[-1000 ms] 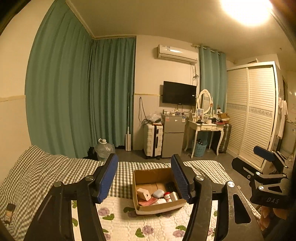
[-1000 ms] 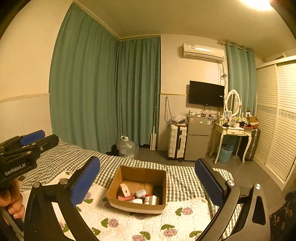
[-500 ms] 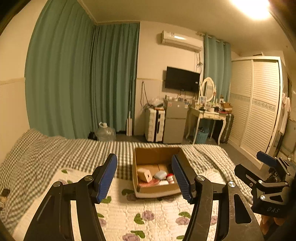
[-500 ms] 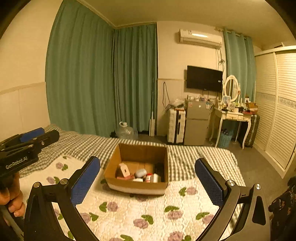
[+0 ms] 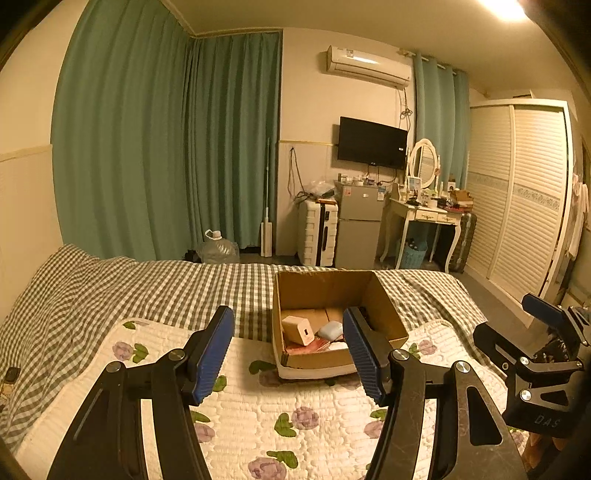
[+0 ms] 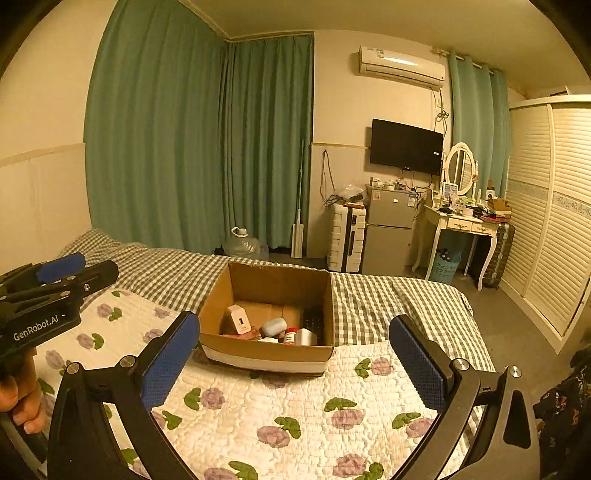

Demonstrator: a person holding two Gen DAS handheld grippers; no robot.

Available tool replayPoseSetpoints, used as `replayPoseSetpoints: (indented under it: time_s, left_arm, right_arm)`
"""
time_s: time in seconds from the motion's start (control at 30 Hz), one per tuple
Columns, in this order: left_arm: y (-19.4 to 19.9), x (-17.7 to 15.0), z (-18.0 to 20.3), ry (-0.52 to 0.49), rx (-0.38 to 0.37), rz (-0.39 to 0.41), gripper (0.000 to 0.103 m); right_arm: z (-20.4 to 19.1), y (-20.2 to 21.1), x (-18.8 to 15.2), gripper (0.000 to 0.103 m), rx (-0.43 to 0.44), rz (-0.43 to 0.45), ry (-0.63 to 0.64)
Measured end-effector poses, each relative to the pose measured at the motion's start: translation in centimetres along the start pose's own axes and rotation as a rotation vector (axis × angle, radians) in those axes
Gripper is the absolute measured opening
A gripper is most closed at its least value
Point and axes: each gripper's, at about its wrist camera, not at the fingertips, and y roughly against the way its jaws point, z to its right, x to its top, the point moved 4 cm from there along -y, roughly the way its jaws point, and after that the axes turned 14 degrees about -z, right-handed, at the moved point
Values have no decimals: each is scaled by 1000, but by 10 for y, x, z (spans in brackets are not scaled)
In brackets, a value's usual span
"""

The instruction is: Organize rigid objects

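Warm yellow light is tinting both views. A ceiling lamp [image 5: 504, 7] is glaring at the top right of the left wrist view, blowing out to white. The fisheye is bending the curtains [image 6: 155, 147] and wardrobe [image 5: 517, 199] and darkening the corners. The box [image 6: 266, 354] is casting a soft shadow on the quilt [image 6: 295, 413]. Focus is staying fairly sharp throughout.

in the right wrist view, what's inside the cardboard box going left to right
Pink block with a slot → pale blue rounded case → small red-capped bottle → silver cylinder, all inside the cardboard box.
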Motion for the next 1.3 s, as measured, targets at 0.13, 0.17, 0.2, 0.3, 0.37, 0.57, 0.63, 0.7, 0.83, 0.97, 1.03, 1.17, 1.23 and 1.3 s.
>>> replayPoseSetpoints:
  time_s: [0.13,0.17,0.2,0.3,0.37,0.57,0.63,0.7,0.83,0.97,1.03,1.17,1.23,1.3]
  left_arm:
    - [-1,0,1,0,5,-4,64]
    - [-1,0,1,-2,8,-2,64]
    - [0,0,1,-4,12,-1,64]
    - [-1,-1,1,-2,14,-1,64]
    - [-1,-1,0,0,18,-5,64]
    - [-1,-1,0,1,22,-3,64]
    - [-1,-2,1,0,24,-5,64]
    - [-1,-2,1,-2,25,-4,64]
    - [-1,-2,1,-4,31,-4,64]
    - [-2,-2,1,-4,33,-4,64]
    - [-2,-2,1,-5,31,-6,64]
    - [-2,-1,1,-5,31,-6,64]
    - [-2,-1,1,-4,31,-6,64]
    - [-3,-1,1,-4,31,-7,64]
  right_arm:
    - [-1,0,0,103,3,-5,1]
    - [-1,0,0,103,3,-4,1]
    - [-1,0,0,103,3,-3,3]
    - [-2,0,1,103,2,-1,5]
    - [-3,-1,0,103,1,-1,4]
    - [-2,-1,-1,103,1,0,3]
    - [-2,-1,-1,103,2,-2,3]
    - [-3,-1,-1,103,1,-3,3]
    - [-3,-1,-1,103,1,-2,2]
    - [-2,0,-1,103,1,-3,-2]
    - [-2,0,-1,103,1,-3,-1]
    - [-2,0,-1,103,1,-4,-3]
    - [-2,0,-1,103,1,-5,-4]
    - [-2,-1,-1,103,2,-8,-5]
